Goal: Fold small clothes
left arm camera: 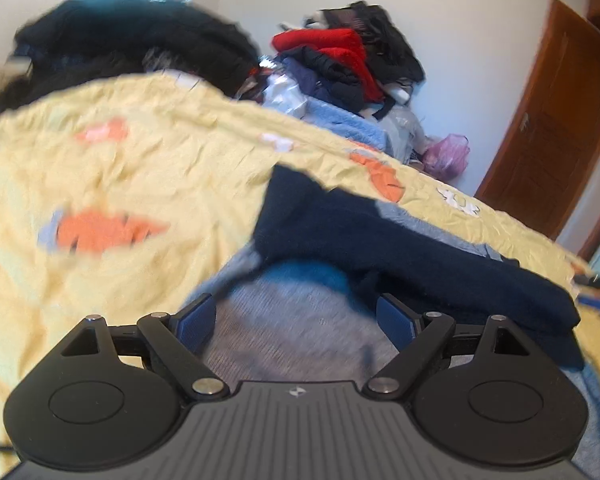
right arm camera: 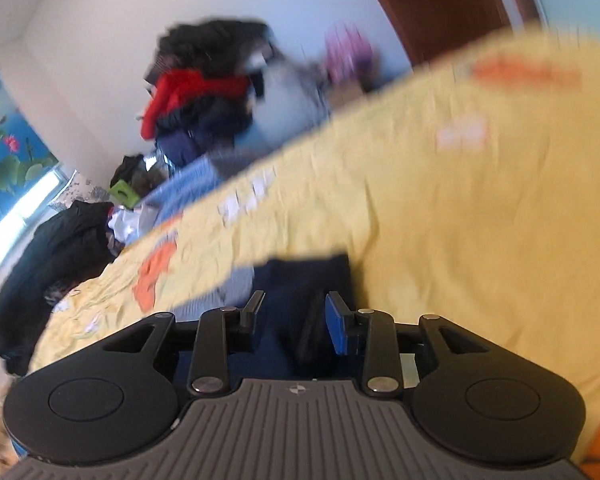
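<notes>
We are hovering both spread grippers, left gripper point(left arm camera: 296, 316) and right gripper point(right arm camera: 292, 316), over the navy-and-grey knitted garment point(left arm camera: 380, 236); blur possibly risks pinching the yellow patterned bedsheet point(left arm camera: 140, 168).

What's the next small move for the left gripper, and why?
Probably ease the left gripper forward and down, then close on the grey-and-navy garment. Its jaws stand wide open with grey knit lying between them, nothing gripped. The right gripper is also open over the navy part, on the yellow sheet. Blur makes contact hard to judge.
</notes>
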{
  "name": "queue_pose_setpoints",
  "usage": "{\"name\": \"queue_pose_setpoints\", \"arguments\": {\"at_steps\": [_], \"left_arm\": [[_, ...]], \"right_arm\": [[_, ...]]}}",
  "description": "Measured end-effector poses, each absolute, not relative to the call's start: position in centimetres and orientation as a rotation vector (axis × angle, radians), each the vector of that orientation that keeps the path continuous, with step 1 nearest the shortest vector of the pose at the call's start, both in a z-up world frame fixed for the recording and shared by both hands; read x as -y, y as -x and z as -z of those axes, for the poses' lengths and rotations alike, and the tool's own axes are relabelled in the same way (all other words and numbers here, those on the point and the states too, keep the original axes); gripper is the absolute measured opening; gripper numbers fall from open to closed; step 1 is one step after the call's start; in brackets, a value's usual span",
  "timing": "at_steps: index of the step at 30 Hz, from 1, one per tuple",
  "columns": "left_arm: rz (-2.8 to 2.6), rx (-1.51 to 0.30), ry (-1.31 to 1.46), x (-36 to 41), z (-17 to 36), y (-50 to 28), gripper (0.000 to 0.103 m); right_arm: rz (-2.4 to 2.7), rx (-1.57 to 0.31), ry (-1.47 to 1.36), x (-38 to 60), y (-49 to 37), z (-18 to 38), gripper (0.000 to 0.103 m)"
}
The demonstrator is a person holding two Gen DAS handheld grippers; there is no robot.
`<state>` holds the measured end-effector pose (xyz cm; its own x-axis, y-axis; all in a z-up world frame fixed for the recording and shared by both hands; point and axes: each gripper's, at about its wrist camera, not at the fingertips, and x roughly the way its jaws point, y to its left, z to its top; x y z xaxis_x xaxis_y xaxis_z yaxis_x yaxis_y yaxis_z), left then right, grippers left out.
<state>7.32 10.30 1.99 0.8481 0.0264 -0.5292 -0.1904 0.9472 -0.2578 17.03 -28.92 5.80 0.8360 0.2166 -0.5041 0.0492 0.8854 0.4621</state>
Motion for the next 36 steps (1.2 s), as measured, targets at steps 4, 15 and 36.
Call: {"name": "queue_pose_setpoints", "arguments": {"at_steps": [4, 15, 36], "left_arm": [[-0.016, -0.495, 0.234, -7.8, -5.2, -11.6, 0.090], [-0.008, -0.737, -0.064, -5.8, 0.2, -25.3, 0.100], [0.111, -0.770, -0.070, -5.0, -0.4, -10.5, 0.103]], "right_arm": [[-0.157, -0.549, -0.312, 26.4, -17.5, -7.3, 0.041], [-0.139, -0.652, 0.010, 20.6, -21.7, -2.5, 0.041], [-0.156, -0.665, 0.060, 20.6, -9.5, -2.3, 0.092]]}}
